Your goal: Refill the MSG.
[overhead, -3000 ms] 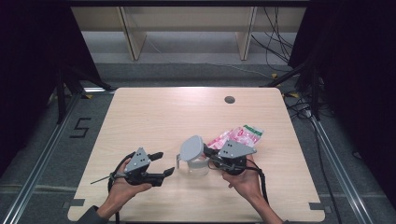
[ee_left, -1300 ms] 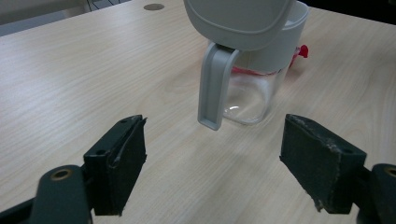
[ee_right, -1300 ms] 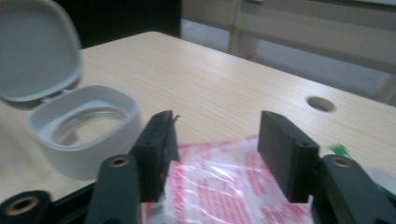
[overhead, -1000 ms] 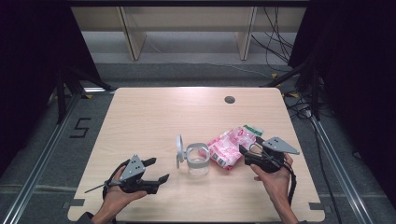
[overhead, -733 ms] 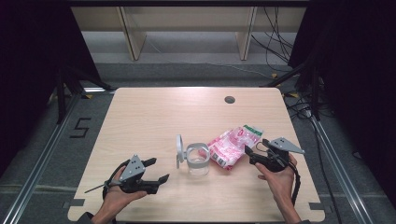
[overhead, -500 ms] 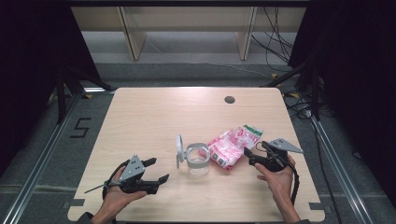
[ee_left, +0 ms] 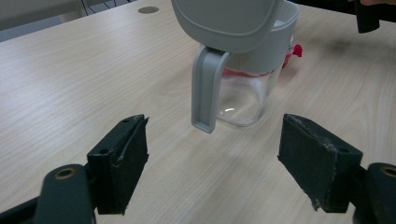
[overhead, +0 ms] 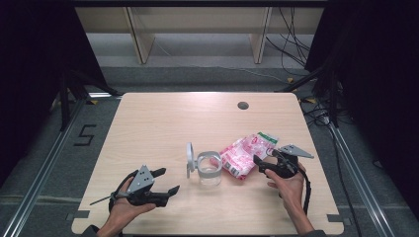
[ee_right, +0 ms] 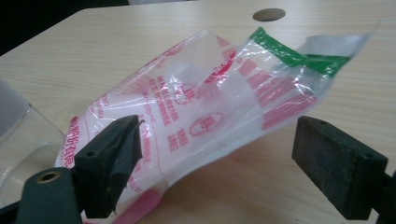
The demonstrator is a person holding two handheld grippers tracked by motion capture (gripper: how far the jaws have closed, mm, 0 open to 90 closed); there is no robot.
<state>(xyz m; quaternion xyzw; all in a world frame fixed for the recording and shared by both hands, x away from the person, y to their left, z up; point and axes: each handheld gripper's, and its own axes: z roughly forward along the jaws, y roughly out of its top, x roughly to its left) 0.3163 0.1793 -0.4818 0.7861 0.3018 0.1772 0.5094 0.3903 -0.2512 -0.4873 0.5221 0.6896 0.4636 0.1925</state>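
Lying on table (overhead: 163, 123) just ahead of right gripper (overhead: 261, 166): pink-printed plastic bag (overhead: 242, 154), touching clear jar (overhead: 209, 170). Jaws wide, just been opening, bag partly between, pads not pressing. Left gripper (overhead: 165, 181) wide, empty, near jar.

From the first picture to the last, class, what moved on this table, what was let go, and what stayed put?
The right gripper drew back from the jar to the right, and its jaws have just been opening beside the pink bag, gripping nothing. The left gripper slid slightly toward the table's near edge, open. The jar, its raised lid and the bag kept their places.
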